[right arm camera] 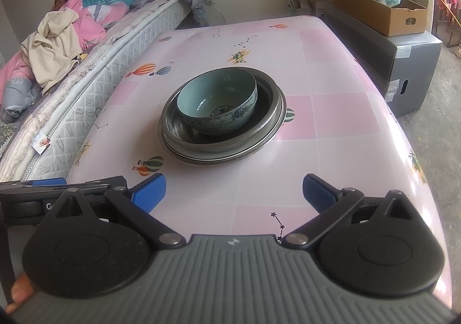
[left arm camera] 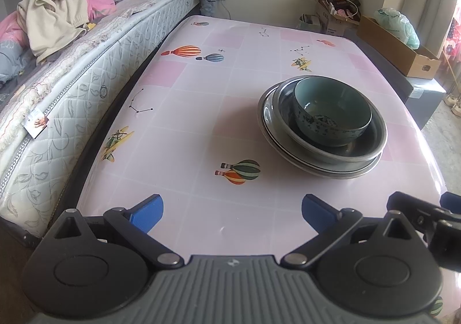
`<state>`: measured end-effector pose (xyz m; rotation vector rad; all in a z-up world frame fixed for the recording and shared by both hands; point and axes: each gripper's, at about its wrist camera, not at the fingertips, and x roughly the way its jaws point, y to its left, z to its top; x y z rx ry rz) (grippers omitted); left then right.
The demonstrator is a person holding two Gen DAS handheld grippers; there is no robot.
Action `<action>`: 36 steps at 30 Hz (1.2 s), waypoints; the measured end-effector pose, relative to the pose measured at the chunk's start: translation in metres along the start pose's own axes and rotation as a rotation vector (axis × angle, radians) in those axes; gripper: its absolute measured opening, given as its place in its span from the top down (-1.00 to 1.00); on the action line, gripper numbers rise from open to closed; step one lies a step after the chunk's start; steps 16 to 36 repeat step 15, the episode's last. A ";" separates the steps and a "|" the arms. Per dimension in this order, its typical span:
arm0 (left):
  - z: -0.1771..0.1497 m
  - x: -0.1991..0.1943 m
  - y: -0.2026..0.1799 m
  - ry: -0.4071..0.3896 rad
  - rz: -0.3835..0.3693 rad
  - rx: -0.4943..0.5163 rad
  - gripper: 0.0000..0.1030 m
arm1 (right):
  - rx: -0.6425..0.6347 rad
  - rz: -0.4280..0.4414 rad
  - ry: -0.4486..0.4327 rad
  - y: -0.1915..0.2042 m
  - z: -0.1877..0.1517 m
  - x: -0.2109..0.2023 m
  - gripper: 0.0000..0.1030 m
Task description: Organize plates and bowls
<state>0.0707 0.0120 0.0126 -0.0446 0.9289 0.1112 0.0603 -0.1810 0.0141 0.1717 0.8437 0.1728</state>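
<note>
Both grippers, left gripper [left arm camera: 232, 210] and right gripper [right arm camera: 234, 191], hang spread apart, short of the teal bowl [right arm camera: 217, 100] nested in stacked plates [right arm camera: 222, 151] mid-surface [right arm camera: 331, 111]; pinching the bowl's rim squarely should lift it cleanly.

**Both grippers wide open, side by side**

Left gripper [left arm camera: 232, 213]: blue-padded fingers [left arm camera: 147, 213] spread far apart, nothing between them, aimed forward and level. Right gripper [right arm camera: 234, 193]: same wide-open stance, blue pads [right arm camera: 318, 193] apart and empty. Held close alongside each other, each visible at the edge of the other's view.
</note>
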 end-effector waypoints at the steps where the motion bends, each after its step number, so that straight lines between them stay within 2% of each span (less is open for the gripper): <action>1: 0.000 0.000 0.000 0.000 0.000 0.000 -0.99 | 0.000 0.000 0.000 0.000 0.000 0.000 -0.97; 36: 0.000 0.001 0.000 0.005 0.000 -0.004 -0.99 | 0.001 0.000 0.002 0.000 0.001 0.000 -0.97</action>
